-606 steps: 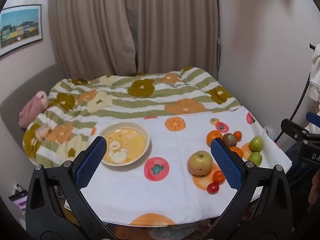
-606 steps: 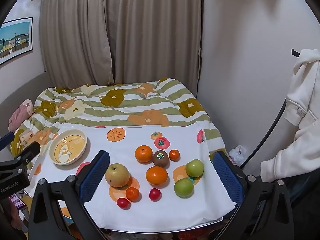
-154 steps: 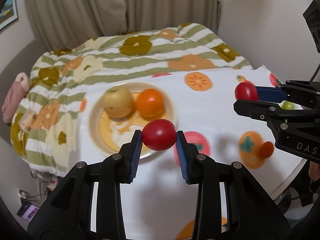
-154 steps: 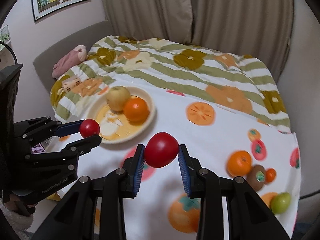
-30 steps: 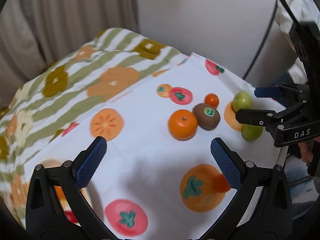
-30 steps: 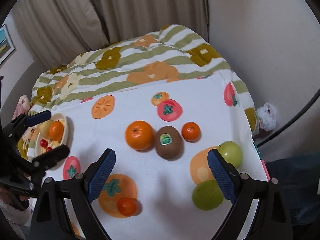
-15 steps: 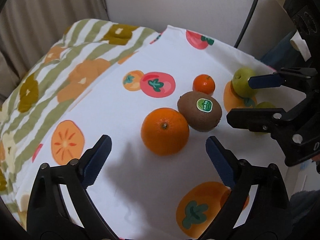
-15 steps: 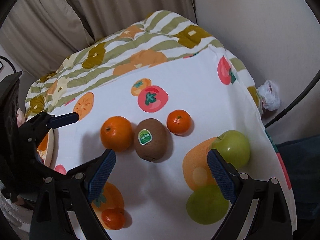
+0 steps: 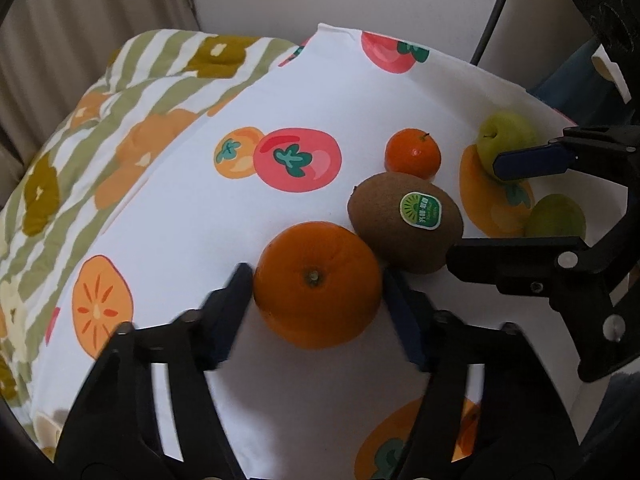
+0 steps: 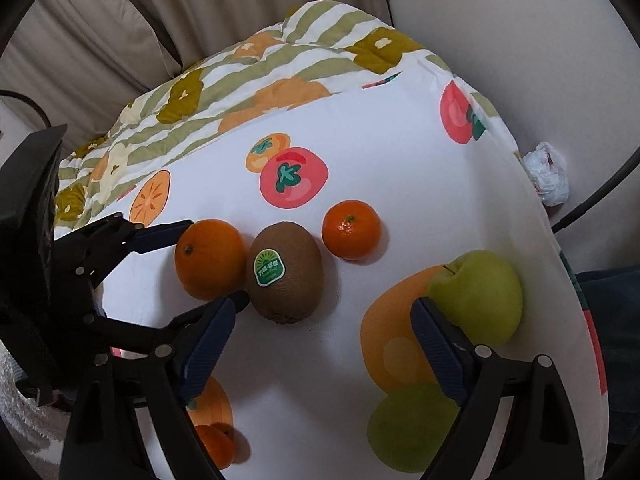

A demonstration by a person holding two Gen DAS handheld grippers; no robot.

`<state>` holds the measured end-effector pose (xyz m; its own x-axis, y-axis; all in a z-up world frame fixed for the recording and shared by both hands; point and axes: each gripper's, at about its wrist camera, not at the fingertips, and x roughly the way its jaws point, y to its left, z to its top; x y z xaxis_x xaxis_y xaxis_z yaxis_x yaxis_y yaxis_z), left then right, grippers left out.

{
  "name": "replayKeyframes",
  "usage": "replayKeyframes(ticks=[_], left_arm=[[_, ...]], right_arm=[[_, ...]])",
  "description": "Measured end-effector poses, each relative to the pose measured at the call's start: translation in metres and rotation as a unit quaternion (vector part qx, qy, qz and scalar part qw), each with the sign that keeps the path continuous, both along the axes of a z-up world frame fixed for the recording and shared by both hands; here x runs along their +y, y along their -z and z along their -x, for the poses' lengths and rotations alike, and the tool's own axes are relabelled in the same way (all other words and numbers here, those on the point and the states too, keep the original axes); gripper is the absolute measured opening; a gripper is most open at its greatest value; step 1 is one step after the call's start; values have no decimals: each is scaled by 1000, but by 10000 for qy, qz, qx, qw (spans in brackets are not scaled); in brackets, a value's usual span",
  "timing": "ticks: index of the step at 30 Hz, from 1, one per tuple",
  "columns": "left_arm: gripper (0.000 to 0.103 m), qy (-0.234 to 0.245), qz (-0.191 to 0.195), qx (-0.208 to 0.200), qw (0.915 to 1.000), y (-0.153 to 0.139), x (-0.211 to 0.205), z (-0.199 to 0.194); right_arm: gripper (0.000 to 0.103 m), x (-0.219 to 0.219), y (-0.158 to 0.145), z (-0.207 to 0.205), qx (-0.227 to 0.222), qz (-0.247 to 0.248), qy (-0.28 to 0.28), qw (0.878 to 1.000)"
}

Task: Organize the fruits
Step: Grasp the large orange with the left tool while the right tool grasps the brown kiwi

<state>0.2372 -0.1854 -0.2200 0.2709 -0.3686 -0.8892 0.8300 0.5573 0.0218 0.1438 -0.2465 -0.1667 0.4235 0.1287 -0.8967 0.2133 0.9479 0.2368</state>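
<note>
Closing left tongs (image 9: 316,300) around orange (image 9: 317,285)

Light: soft, even, indoor
Shadows: faint beneath fruit
Blur: left gripper (image 9: 316,300) fingers smeared
Edges: fisheye bending, black corners

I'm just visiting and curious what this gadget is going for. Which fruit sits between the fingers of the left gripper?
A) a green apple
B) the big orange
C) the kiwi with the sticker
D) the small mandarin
B: in the left wrist view the big orange fills the gap between the closing fingers of the left gripper, while the kiwi lies just beyond, against the orange.
</note>
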Motion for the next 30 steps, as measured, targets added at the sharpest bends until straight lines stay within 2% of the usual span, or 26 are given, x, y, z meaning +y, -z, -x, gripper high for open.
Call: replayKeyframes(ticks=[3,5,12,21,24,26,30], left_arm=[[65,30,15,14,10000,0,0,-1],[65,-5,26,47,10000,0,1,-1],[65,-210,-6,68,9998,-1,13,-4],[65,-332,-73,15,9994,0,16,-4],[65,-377,-75,0,9993,0,17,-3],[65,-410,-76,-4,9991,0,18,-3],[65,-520,-57,3,9986,-2,22,-2]], right_arm=[[83,1,3,-3,30,-66,-31,10000],[76,1,5,-5,45,-105,-52,9999],[72,6,8,-10,77,-137,-133,9998],[62,16,14,-18,13,-138,-281,9995],[54,20,15,-19,-18,-53,-374,9993],[45,23,16,-22,1,39,-438,9990],[44,24,15,-22,-22,81,-481,9988]])
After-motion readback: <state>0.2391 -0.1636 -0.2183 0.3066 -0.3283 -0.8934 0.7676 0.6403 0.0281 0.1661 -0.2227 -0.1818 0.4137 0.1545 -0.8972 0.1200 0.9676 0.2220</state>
